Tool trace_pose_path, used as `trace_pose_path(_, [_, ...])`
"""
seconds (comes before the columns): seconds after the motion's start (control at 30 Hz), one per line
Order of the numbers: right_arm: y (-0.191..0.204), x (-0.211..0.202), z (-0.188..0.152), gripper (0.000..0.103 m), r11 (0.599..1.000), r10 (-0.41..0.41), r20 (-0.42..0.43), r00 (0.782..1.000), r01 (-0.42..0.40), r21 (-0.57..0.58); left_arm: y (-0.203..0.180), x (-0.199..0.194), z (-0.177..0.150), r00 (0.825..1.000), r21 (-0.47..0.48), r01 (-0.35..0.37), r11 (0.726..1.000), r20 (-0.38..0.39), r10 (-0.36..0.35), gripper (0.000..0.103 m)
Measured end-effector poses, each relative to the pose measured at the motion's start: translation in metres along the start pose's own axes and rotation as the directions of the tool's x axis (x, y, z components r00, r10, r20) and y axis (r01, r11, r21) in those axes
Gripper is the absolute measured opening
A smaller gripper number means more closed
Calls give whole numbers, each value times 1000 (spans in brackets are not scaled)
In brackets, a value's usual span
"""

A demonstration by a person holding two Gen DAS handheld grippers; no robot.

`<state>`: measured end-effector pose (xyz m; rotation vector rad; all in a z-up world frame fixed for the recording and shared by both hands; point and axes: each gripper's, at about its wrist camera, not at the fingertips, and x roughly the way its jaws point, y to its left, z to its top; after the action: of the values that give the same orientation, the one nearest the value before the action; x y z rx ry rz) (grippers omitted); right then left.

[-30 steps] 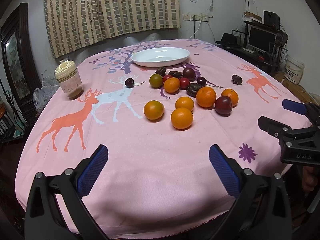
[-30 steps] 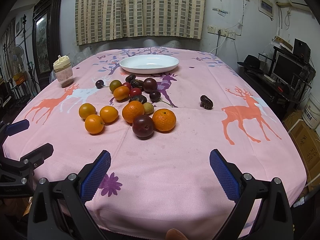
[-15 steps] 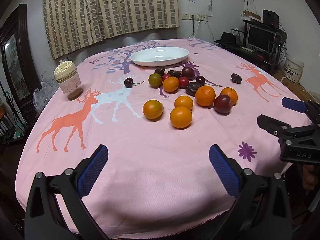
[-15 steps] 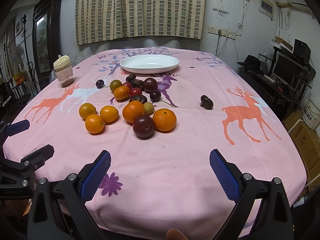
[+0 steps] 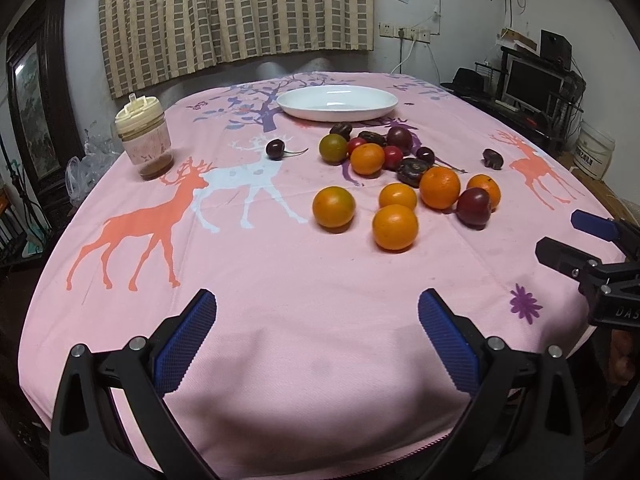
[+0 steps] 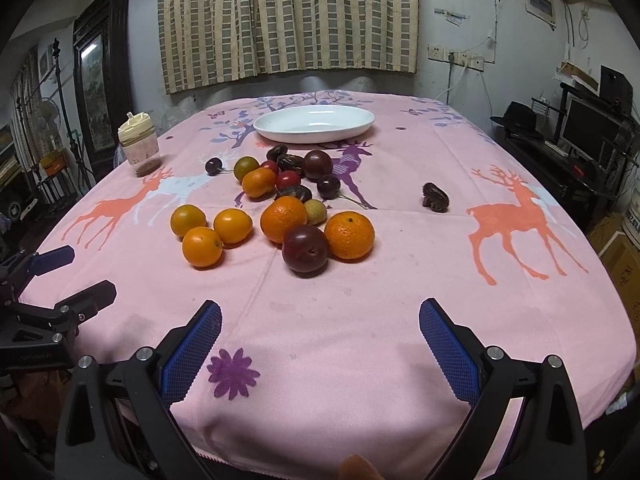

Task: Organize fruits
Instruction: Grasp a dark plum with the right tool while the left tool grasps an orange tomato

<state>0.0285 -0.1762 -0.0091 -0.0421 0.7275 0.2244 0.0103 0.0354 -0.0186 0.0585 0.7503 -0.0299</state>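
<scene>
Several oranges point(image 5: 395, 227) point(image 6: 202, 247), dark plums point(image 5: 473, 207) point(image 6: 305, 248), red tomatoes and cherries lie loose in the middle of a pink deer-print tablecloth. A white oval plate point(image 5: 337, 102) point(image 6: 314, 123) stands empty behind them. My left gripper point(image 5: 316, 320) is open and empty over the near cloth edge, short of the fruit. My right gripper point(image 6: 320, 326) is open and empty too, near the front edge; it also shows at the right of the left wrist view point(image 5: 576, 240).
A lidded plastic jar point(image 5: 144, 138) point(image 6: 139, 144) stands at the far left of the table. A lone dark fruit point(image 6: 436, 197) lies apart on the right. A cherry with stem point(image 5: 276, 149) lies left of the pile. A shelf with a monitor point(image 5: 534, 80) is at the right.
Both grippers have crept slightly forward toward the fruit. Both stay open; no fruit has moved.
</scene>
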Motion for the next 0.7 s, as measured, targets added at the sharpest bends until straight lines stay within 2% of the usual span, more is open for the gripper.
trace_pose_path(0.03, [0, 3, 1, 95, 1000, -2, 1, 1000, 2, -2, 3, 3, 0, 1000, -3, 7, 1000, -4, -7, 99])
trace_pose_path(0.1, [-2, 14, 5, 76, 1000, 14, -19, 1000, -14, 1, 8, 8, 0, 999, -11, 30, 999, -14, -30, 99])
trace_pose_path(0.17, [-4, 27, 11, 67, 998, 56, -48, 997, -55, 22, 12, 14, 2, 998, -19, 63, 998, -19, -63, 99])
trace_pose_path(0.27, [-2, 48, 21, 59, 997, 77, -94, 993, -74, 33, 15, 19, 9, 993, -19, 114, 993, -11, -114, 97])
trace_pose_path(0.33, [0, 60, 25, 57, 996, 90, -121, 989, -86, 36, 16, 22, 14, 990, -10, 143, 990, -5, -143, 93])
trace_pose_path(0.4, [-1, 70, 29, 56, 995, 97, -140, 985, -91, 48, 15, 28, 20, 983, 4, 182, 983, -12, -182, 81])
trace_pose_path(0.47, [-3, 79, 32, 55, 993, 107, -159, 981, -97, 67, 13, 35, 24, 976, 13, 215, 977, -26, -214, 76])
trace_pose_path(0.63, [-4, 89, 37, 55, 989, 132, -181, 975, -118, 84, 4, 44, 27, 962, 41, 271, 962, -42, -269, 75])
trace_pose_path(0.7, [-3, 90, 40, 48, 988, 148, -186, 971, -134, 82, 0, 49, 29, 961, 54, 273, 961, -54, -270, 75])
